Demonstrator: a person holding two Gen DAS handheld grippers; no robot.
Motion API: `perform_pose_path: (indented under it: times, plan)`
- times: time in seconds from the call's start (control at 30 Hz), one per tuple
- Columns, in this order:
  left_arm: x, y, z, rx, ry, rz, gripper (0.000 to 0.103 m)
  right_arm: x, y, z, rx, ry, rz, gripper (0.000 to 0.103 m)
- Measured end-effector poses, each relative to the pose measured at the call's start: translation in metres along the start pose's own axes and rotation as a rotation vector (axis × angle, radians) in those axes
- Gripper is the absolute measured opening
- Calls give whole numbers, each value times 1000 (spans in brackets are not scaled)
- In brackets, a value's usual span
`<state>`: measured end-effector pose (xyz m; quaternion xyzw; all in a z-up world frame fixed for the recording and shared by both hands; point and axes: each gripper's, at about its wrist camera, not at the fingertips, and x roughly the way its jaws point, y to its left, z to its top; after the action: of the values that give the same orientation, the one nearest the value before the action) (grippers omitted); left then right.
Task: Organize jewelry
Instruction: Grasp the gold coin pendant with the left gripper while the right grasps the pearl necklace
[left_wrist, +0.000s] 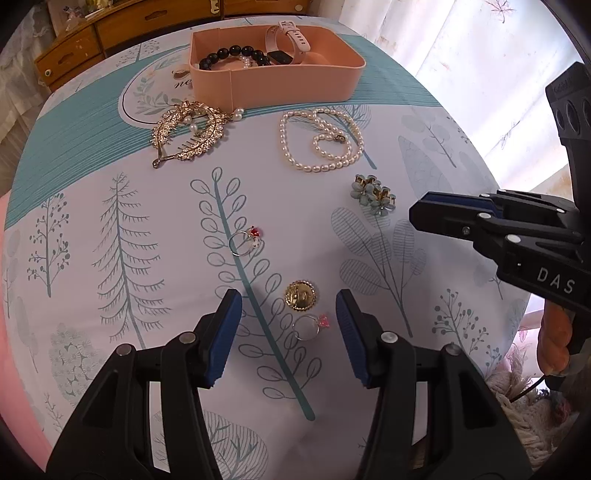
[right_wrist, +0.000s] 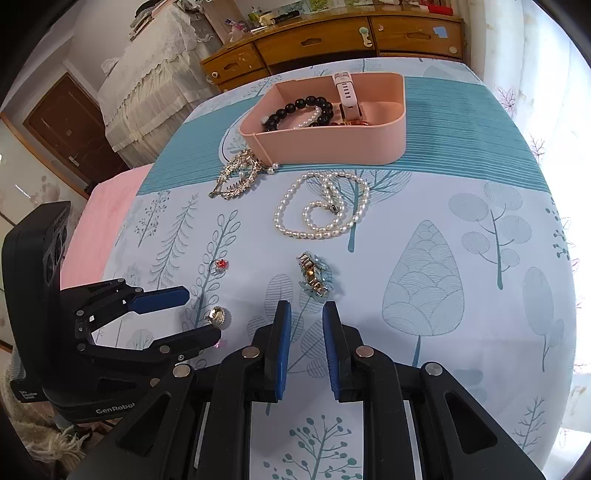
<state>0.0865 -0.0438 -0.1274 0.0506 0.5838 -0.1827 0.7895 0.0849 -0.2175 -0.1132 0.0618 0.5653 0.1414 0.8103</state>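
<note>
My left gripper (left_wrist: 288, 317) is open and empty, low over the cloth, its jaws either side of a gold round brooch (left_wrist: 300, 295) and a pink-stone ring (left_wrist: 308, 326). A red-stone ring (left_wrist: 245, 240) lies further ahead. My right gripper (right_wrist: 306, 325) is open by a narrow gap and empty, just short of a blue flower clip (right_wrist: 312, 275); the gripper also shows in the left wrist view (left_wrist: 415, 214). A pearl necklace (right_wrist: 321, 206), a gold leaf hair comb (left_wrist: 188, 131) and a pink tray (right_wrist: 325, 147) holding a black bead bracelet and a pink watch lie beyond.
The table carries a tree-print cloth (right_wrist: 424, 288). A wooden drawer unit (right_wrist: 332, 40) stands behind the table. A pink surface (right_wrist: 99, 229) borders the table's left side. A curtained window is at the right.
</note>
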Motion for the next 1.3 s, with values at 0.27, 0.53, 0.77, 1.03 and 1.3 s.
perform_pose_path:
  times: [0.27,0.53,0.77,1.03,1.3]
  plan:
    - [8,-2,2,6,22,-6,41,2,-3,16,2,-29,-4,17]
    - [10,-2,5,17,23,-13,36,17,-18,55,64,-32,-17,17]
    - [11,9,8,-26,16,-34,15,44,-32,92,80,7,-112,17]
    - [9,17,6,-51,10,-53,15,76,-13,111,-52,53,-245,18]
    - [-4,26,6,-94,-12,-49,15,81,-5,111,-109,67,-294,4]
